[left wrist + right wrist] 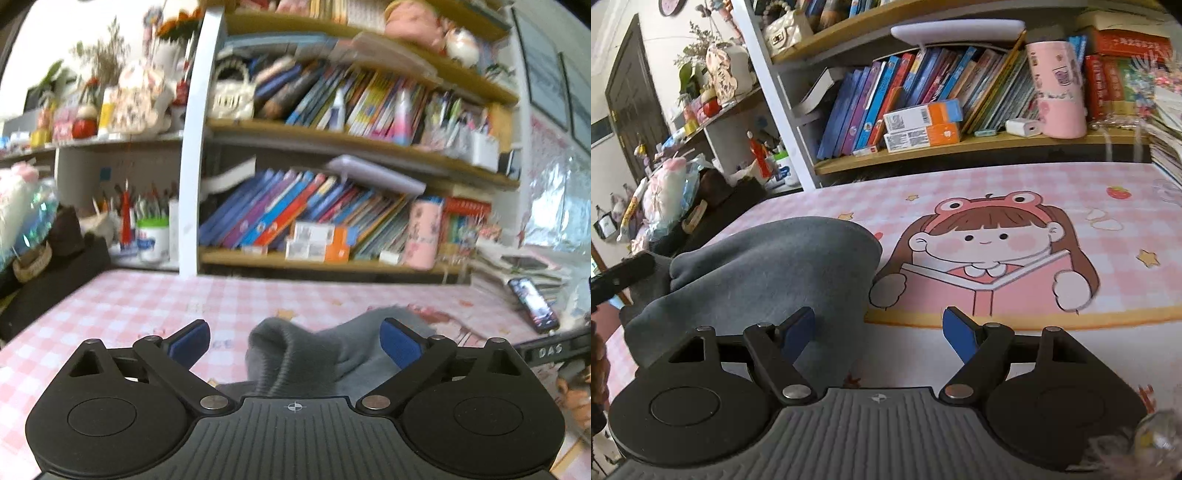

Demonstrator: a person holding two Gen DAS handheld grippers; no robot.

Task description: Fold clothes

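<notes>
The left gripper (pixel 295 341) and right gripper (pixel 879 334) are both spread, pinching nothing. The grey garment (pixel 768 273) lies bunched near the desk (pixel 1071 184) left edge. "DAS" is legible on a black bar (pixel 550 350); a white pot (pixel 152 238) holds pens.

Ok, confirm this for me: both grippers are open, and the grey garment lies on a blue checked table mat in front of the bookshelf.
Not quite: the table mat is pink checked, not blue, as the right wrist view shows. The rest holds: the left gripper and right gripper are both open, and the grey garment lies on the mat in front of the bookshelf.
</notes>
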